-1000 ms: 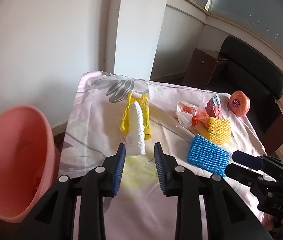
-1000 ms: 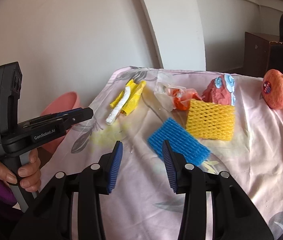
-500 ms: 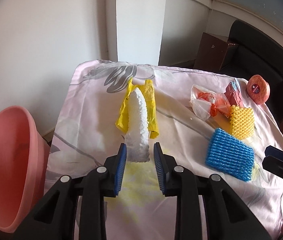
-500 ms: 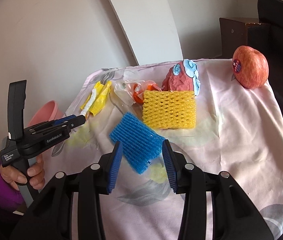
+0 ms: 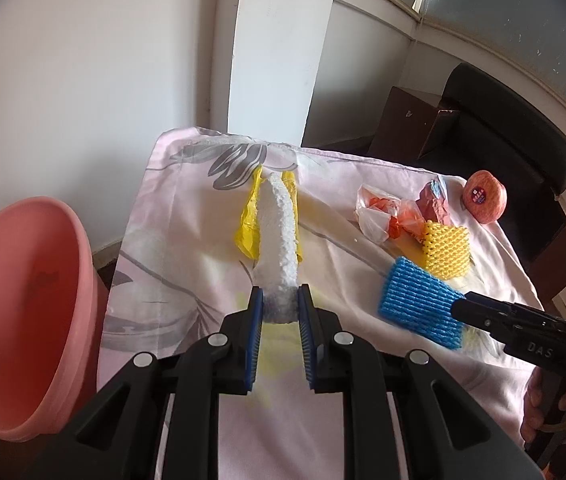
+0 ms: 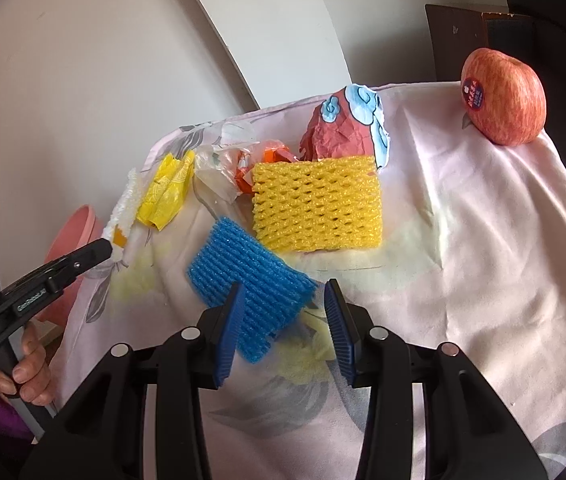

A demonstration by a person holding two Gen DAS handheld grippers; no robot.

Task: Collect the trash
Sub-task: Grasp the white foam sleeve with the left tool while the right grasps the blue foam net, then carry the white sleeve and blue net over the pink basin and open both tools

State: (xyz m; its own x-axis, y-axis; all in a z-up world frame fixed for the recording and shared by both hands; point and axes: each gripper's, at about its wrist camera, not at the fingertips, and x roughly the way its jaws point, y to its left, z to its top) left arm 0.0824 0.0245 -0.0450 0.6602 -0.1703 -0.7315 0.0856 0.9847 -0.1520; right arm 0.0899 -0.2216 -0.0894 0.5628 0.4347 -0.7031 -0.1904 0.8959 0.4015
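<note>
The left gripper (image 5: 279, 300) has just been closing and now pinches the near end of the white foam strip (image 5: 277, 240) — likely to carry it to the pink basin (image 5: 23, 312) on its left; the right gripper (image 6: 283, 316) hangs half-open, its pads astride the blue foam net's (image 6: 243, 280) near corner, not yet pressing.

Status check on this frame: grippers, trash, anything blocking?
Left gripper closing on white foam strip. Right gripper open, straddling blue foam net. Nothing blocking.

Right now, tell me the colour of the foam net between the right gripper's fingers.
Blue. The foam net shows best in the right wrist view.
</note>
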